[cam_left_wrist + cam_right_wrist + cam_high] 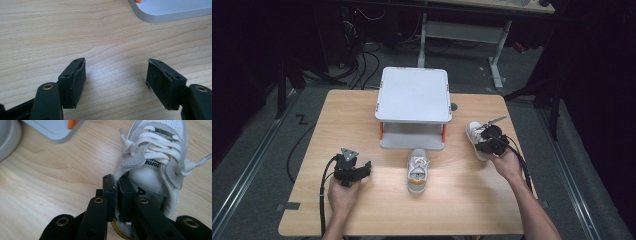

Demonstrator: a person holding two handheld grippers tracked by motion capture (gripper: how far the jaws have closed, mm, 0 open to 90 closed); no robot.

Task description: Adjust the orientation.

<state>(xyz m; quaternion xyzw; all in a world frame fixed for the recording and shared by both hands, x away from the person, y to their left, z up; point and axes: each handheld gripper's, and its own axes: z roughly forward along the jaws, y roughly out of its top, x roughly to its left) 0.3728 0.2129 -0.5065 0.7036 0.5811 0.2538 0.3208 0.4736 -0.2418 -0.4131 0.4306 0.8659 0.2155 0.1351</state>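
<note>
Sneaker (155,162) collar pinched by right tool (117,185)

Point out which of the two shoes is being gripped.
The shoe at the table's right edge: the right gripper is clamped on its collar. The other shoe, before the grey shelf, lies untouched.

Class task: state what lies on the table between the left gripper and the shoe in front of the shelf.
Bare wood: the high view shows nothing between left gripper and shoe.
</note>
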